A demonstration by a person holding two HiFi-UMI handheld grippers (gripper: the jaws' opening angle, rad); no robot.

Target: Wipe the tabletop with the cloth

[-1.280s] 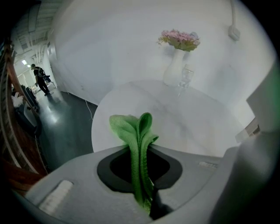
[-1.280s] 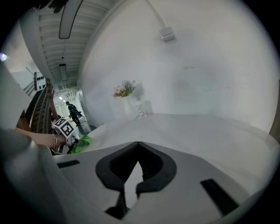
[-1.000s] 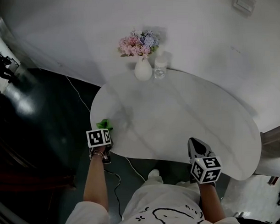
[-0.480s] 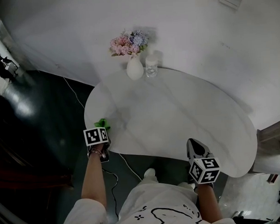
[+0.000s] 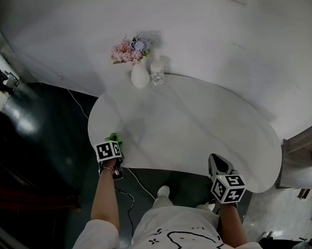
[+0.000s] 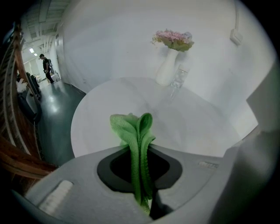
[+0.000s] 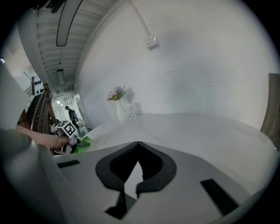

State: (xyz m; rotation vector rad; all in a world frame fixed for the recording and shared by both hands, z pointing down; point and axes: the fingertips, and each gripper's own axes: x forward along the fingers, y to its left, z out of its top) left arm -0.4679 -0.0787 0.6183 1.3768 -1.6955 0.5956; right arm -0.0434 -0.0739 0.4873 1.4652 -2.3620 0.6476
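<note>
A folded green cloth (image 6: 136, 144) is pinched upright between the jaws of my left gripper (image 6: 139, 151), its top edge poking out above them. In the head view the cloth (image 5: 113, 137) shows just past the left gripper (image 5: 111, 144) at the near left edge of the white oval tabletop (image 5: 197, 130). My right gripper (image 5: 217, 164) hangs at the table's near right edge, shut with nothing in it; in its own view the jaws (image 7: 138, 146) meet at the tips over the tabletop (image 7: 197, 127).
A white vase of pink and purple flowers (image 5: 139, 71) and a clear glass (image 5: 157, 73) stand at the table's far edge by the wall. A cable (image 5: 132, 178) runs over the dark floor on the left. A wooden piece of furniture (image 5: 302, 142) stands at the right.
The head camera has shifted, so the table and vase sit slightly further left and up in view. Both grippers keep their places by the near edge.
</note>
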